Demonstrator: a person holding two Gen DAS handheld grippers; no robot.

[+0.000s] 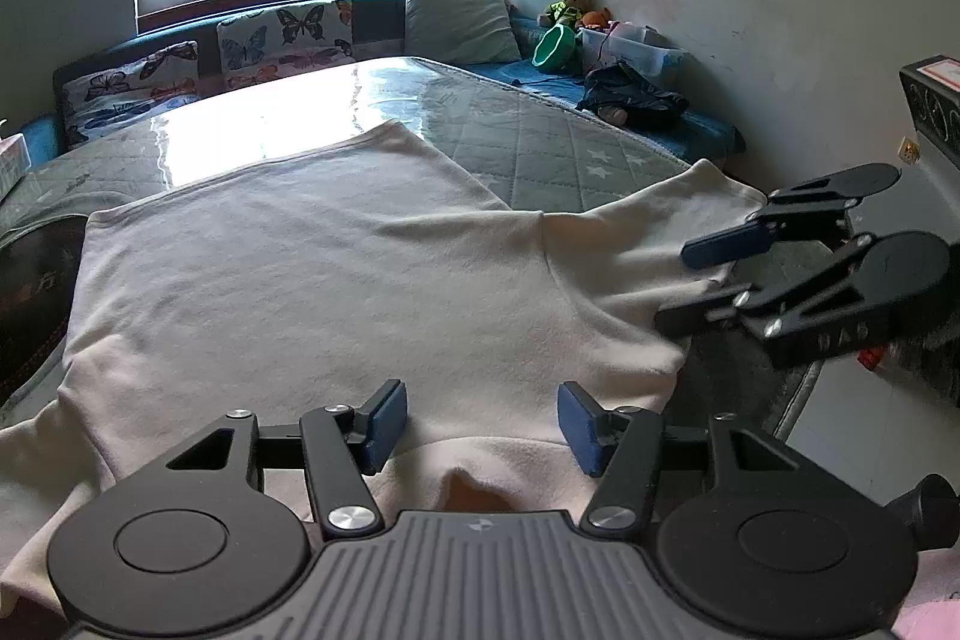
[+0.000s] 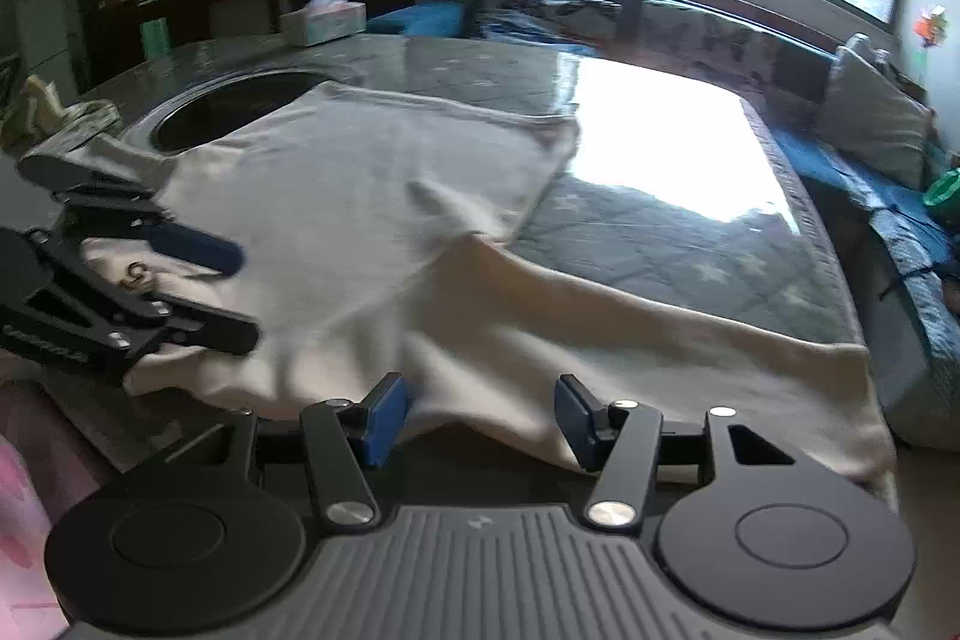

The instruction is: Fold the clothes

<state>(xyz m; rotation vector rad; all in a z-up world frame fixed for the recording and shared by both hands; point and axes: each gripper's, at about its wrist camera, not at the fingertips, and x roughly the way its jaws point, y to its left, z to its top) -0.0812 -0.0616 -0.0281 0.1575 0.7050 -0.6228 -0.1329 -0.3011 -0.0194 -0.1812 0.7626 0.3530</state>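
Note:
A cream long-sleeved shirt [image 1: 336, 280] lies spread flat on the quilted grey-green table [image 1: 540, 142], hem toward the window. My left gripper [image 1: 483, 421] is open just above the collar end, nothing between its blue pads. In the right wrist view that left gripper [image 2: 231, 289] hovers open over the shirt's [image 2: 360, 196] near left edge. My right gripper [image 2: 480, 418] is open at the near edge of the right sleeve [image 2: 660, 340], which stretches toward the table's right edge. From the left wrist view, the right gripper [image 1: 690, 283] hangs open over the sleeve end [image 1: 648, 232].
A dark round inset [image 2: 234, 112] sits in the table beside the shirt's far left. A tissue box [image 2: 324, 19] stands at the far corner. A blue bench [image 1: 690, 130] along the wall holds pillows [image 1: 456, 22], a green bowl [image 1: 555, 46], a plastic bin [image 1: 630, 52] and dark clothing [image 1: 636, 97].

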